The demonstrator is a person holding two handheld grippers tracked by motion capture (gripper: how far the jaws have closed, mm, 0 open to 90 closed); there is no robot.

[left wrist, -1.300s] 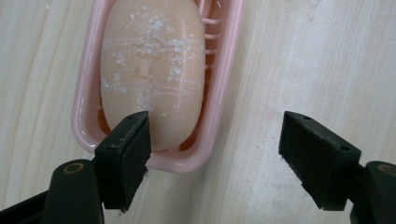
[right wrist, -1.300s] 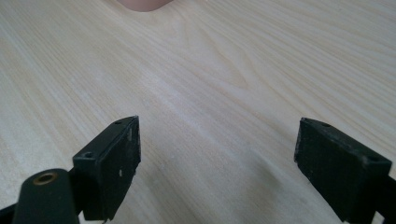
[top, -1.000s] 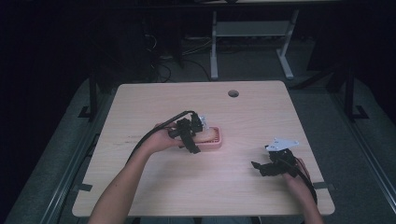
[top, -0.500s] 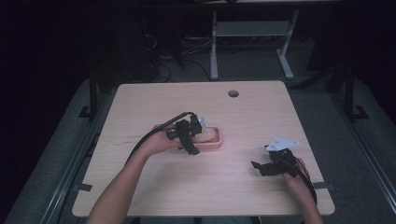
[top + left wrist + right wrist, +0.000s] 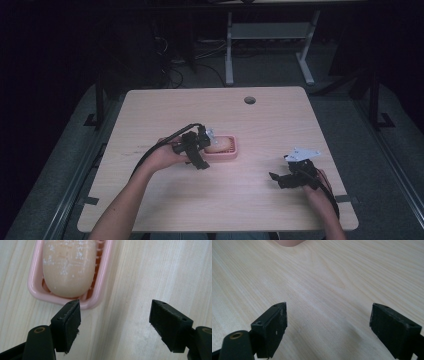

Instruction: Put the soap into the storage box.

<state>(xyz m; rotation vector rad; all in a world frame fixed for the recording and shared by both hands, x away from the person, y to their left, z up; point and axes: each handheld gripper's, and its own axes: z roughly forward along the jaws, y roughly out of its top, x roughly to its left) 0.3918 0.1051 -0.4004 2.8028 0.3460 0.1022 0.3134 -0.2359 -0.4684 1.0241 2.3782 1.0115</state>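
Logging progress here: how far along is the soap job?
Done: the pale oval soap bar lies in the pink plastic dish. In hand: the left gripper is open beside the dish, gripping nothing. The right gripper is open over bare wooden table. Left: unclear.

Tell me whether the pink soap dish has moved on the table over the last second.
No. The pink soap dish sits at the same spot relative to the table's round hole, with the left tool at its near-left end.
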